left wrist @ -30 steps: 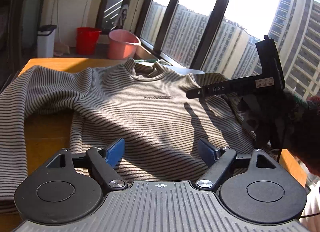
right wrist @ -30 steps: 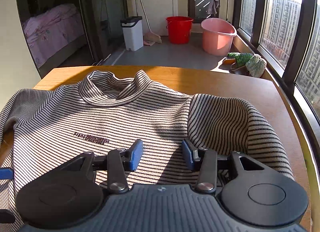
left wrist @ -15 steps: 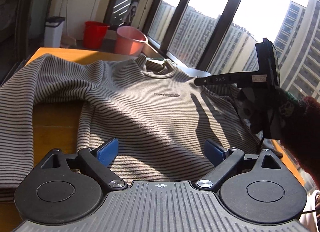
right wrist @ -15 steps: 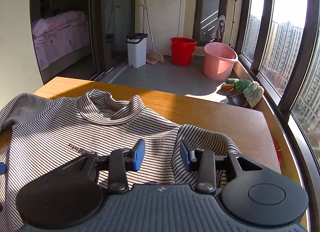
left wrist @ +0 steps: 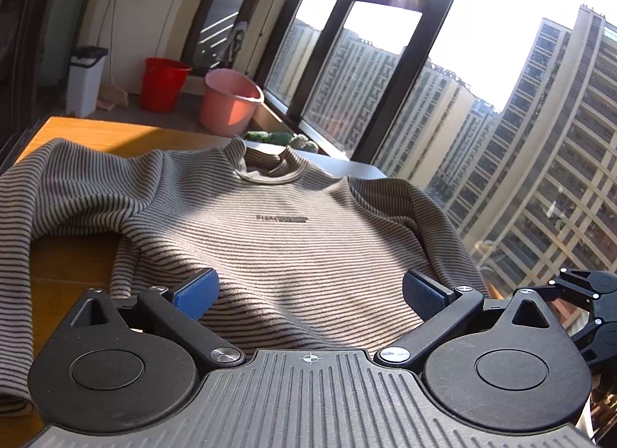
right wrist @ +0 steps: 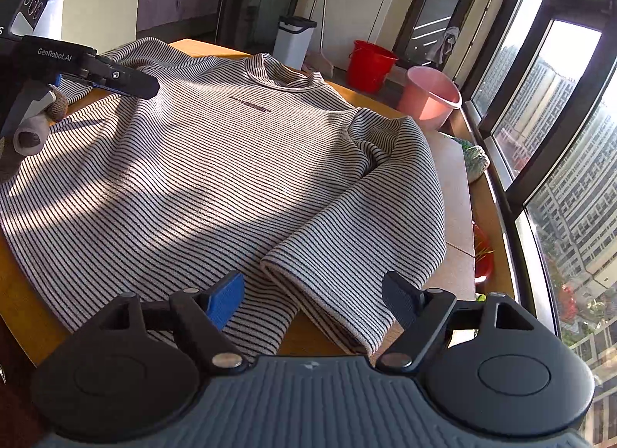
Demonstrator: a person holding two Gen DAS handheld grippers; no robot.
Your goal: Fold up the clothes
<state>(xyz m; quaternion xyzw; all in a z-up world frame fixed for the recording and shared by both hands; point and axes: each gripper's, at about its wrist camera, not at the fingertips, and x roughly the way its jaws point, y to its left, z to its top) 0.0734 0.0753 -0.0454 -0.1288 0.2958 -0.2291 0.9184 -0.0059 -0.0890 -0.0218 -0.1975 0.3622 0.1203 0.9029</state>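
A grey-and-black striped sweater (left wrist: 293, 239) lies front up on the wooden table (left wrist: 77, 131), collar at the far side. Its left sleeve (left wrist: 23, 239) bends down along the table's left side. In the right wrist view the sweater (right wrist: 216, 162) has its right sleeve (right wrist: 389, 197) lying down along the body, cuff near me. My left gripper (left wrist: 310, 295) hovers open above the hem, holding nothing. My right gripper (right wrist: 313, 303) stands open just over the right cuff, holding nothing. The left gripper (right wrist: 142, 83) also shows at the upper left there, held by a gloved hand (right wrist: 31, 131).
Tall windows (right wrist: 540, 100) run along the right side of the table. On the floor beyond stand a red bucket (left wrist: 164, 83), a pink basin (left wrist: 231, 102) and a white bin (left wrist: 85, 79). A green bundle (right wrist: 476, 156) lies on the sill by the table's right edge.
My right gripper has drawn back from over the sweater's chest to the near right corner by the cuff and opened wider. My left gripper has widened a little and tilted upward.
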